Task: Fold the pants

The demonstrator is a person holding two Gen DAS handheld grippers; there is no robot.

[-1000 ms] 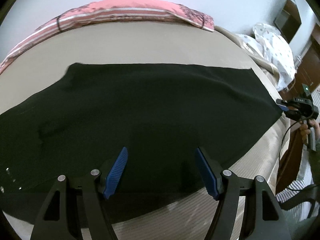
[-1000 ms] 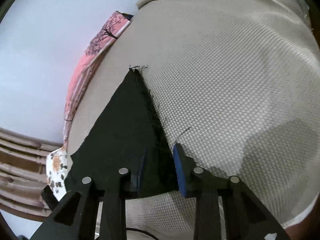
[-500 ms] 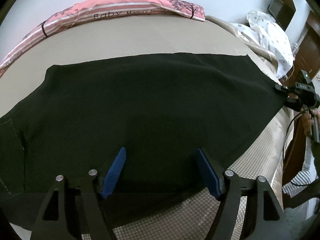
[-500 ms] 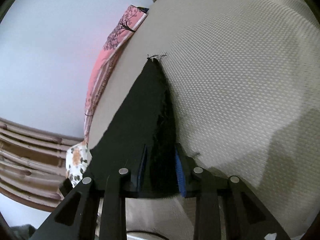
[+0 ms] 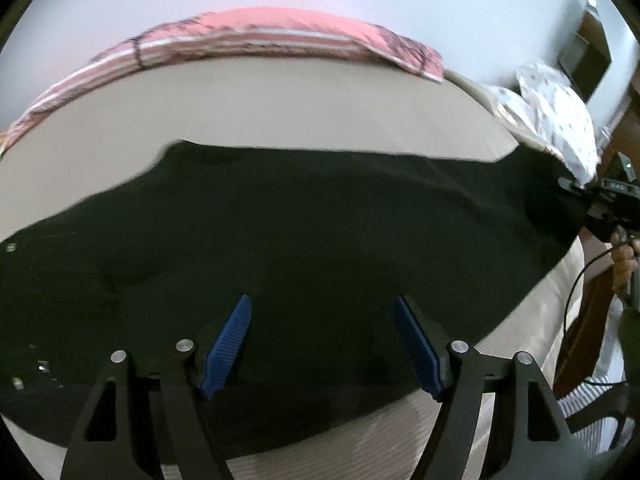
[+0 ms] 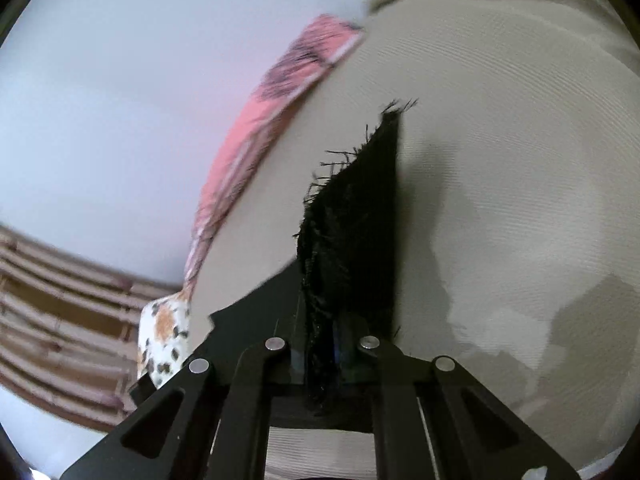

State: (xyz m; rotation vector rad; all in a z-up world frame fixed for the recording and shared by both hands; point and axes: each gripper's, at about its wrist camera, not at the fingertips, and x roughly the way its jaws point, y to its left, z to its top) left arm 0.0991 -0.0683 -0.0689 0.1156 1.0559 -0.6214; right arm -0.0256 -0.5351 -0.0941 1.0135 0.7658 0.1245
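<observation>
Pants (image 5: 304,240) lie spread flat on the bed (image 5: 280,100), not yet folded over — right gripper (image 6: 340,344) fingers pinch the raised frayed hem, left gripper (image 5: 324,344) fingers hang spread over the near edge.

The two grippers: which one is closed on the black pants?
The right gripper: its blue pads are pressed together on the frayed hem of the black pants. The left gripper hangs above the cloth, pads wide apart, holding nothing.
</observation>
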